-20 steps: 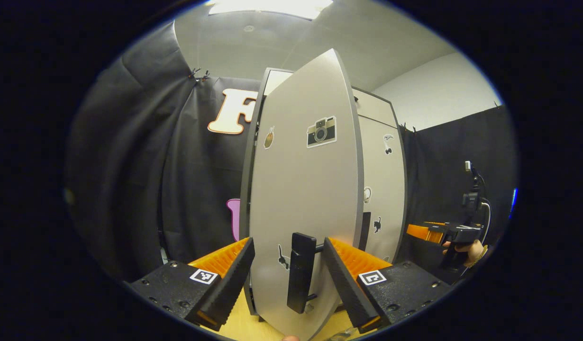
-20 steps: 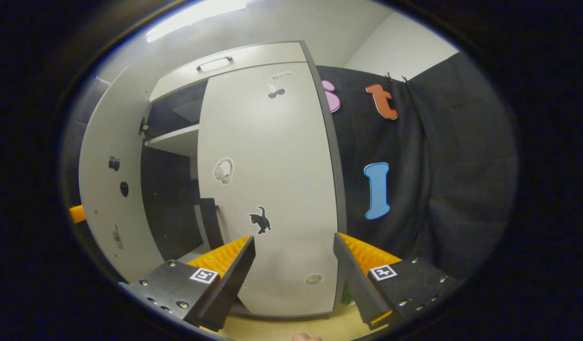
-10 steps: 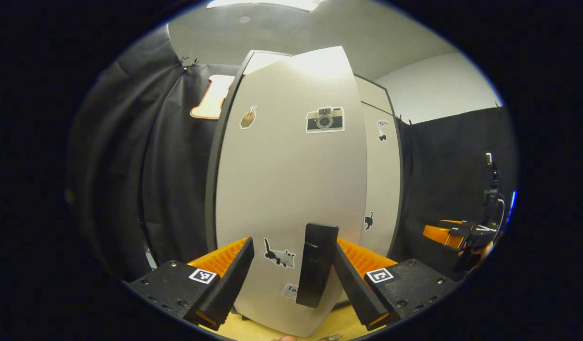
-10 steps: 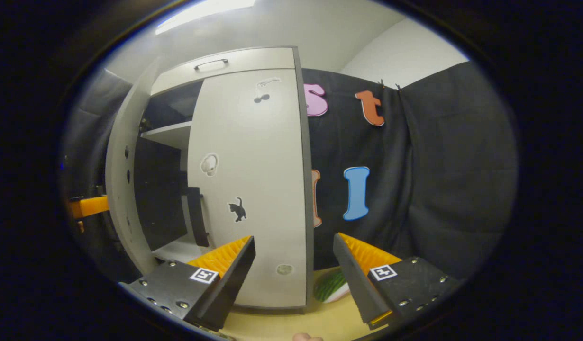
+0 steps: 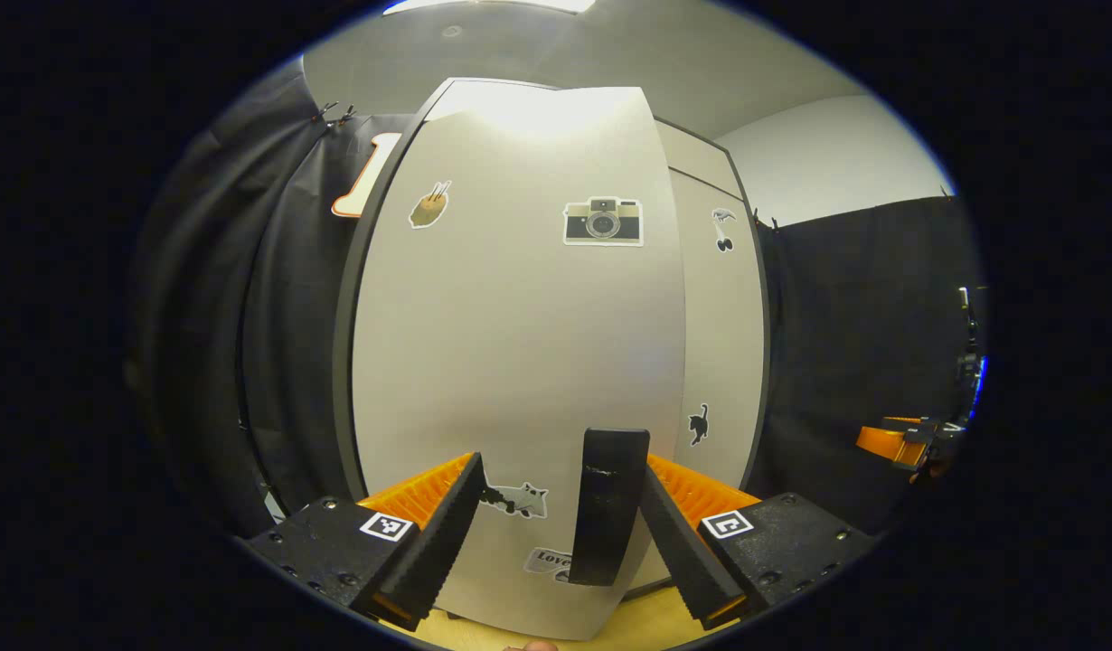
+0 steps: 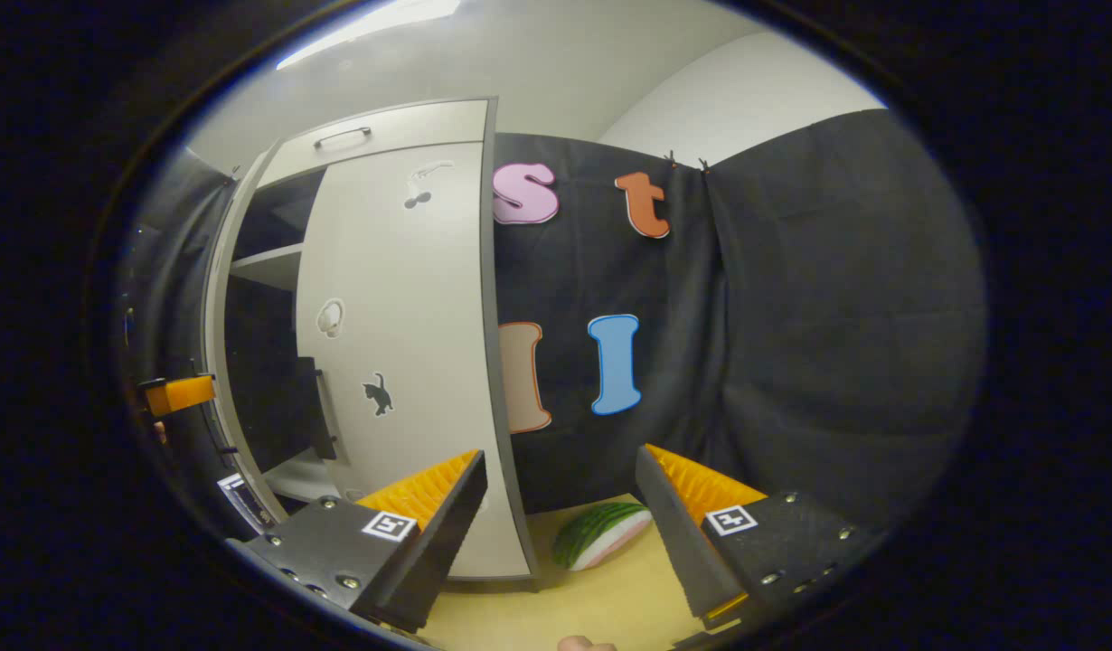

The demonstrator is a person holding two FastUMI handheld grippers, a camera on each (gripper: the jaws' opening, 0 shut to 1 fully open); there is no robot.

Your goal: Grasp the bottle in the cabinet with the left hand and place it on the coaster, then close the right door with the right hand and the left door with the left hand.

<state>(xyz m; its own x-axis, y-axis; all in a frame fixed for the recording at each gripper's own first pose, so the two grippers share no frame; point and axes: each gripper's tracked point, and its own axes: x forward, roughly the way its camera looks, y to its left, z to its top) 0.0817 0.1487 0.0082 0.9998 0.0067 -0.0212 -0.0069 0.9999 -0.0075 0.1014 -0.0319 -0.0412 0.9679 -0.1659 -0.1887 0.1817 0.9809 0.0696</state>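
The left gripper [image 5: 556,533] is up against the front of the cabinet's left door [image 5: 520,362], jaws spread. The door's dark vertical handle [image 5: 608,506] stands between the two fingers, just beside the right-hand one; whether that finger touches it cannot be told. Neither finger presses on the handle from both sides.

In the left gripper view the left door faces the camera almost squarely. It carries a camera sticker [image 5: 602,221] near the top, a small brown sticker [image 5: 428,206] toward its upper left, and an animal sticker [image 5: 518,499] low down between the fingers. To its right lies the narrower face of the right door [image 5: 719,344], bearing a black cat sticker [image 5: 698,424].

In the right gripper view the left door is not fully shut: a dark gap with a shelf [image 6: 267,265] remains between it and the right door [image 6: 402,362], which lies flush with the cabinet front.

The right gripper [image 6: 560,533] is held well apart from the cabinet, jaws spread and holding nothing. It is aimed past the cabinet's right edge toward the black cloth wall. Below it is the light wooden table [image 6: 601,597], on which a watermelon slice [image 6: 601,533] rests beside the cabinet's foot.

The bottle and coaster cannot be made out.
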